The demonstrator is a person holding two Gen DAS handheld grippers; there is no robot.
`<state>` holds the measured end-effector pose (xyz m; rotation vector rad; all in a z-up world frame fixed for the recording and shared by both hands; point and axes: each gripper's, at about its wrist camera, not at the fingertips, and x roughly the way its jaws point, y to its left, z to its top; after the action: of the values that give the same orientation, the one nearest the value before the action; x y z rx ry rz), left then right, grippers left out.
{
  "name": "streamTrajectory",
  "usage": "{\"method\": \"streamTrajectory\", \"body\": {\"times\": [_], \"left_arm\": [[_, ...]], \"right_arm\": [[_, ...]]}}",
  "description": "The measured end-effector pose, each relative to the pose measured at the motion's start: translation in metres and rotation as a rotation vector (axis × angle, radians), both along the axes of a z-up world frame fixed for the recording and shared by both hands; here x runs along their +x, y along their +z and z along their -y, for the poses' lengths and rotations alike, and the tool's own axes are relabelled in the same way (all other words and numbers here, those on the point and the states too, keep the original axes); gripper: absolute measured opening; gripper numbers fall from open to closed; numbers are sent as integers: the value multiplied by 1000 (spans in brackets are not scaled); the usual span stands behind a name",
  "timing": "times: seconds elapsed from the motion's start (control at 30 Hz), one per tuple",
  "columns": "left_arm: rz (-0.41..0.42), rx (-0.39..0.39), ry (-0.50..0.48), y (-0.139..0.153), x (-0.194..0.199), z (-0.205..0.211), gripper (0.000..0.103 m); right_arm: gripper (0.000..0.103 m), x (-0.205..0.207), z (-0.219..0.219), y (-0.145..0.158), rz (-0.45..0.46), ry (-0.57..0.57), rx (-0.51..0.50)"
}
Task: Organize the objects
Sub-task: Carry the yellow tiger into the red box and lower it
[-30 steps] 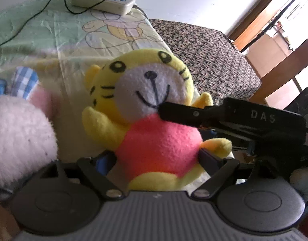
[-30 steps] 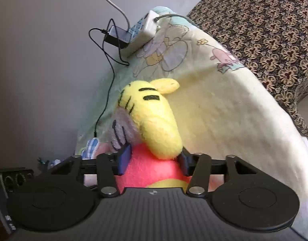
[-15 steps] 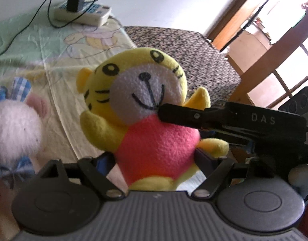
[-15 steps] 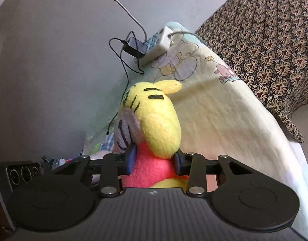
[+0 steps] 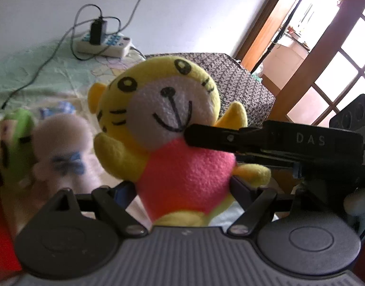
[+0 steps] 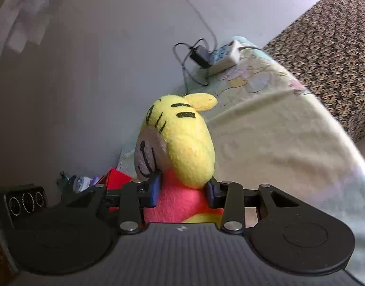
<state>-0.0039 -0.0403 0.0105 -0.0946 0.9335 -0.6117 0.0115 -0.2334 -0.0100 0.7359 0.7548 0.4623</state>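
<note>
tiger plush [image 5: 182, 143] is held off the bed sheet [image 5: 51, 76] by both grippers. left gripper [image 5: 182, 188] is clamped on its pink belly; jaws were just closing slightly. right gripper [image 6: 182, 190] is clamped at its neck from the right; jaws were just closing. white plush [image 5: 61, 147] is seen blurred, left.

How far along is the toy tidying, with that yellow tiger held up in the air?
Done: nothing clearly; no sorted pile shows. In hand: the yellow tiger plush, pinched at its pink body by both the left gripper and the right gripper. Left: placing it, and probably the blurred white plush and green plush beside it on the sheet.
</note>
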Motion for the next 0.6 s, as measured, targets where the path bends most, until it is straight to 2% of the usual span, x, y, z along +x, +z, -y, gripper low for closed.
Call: {"method": "streamTrajectory", "body": {"times": [0.43,0.6], "left_arm": [[71,-44,171,32,-46,-144,82],[97,-60,214,42,-53,-192,82]], "right_arm": [[40,-11,-140,36,94,154,-29],[40,-11,-186,47,132,175,-59]]}}
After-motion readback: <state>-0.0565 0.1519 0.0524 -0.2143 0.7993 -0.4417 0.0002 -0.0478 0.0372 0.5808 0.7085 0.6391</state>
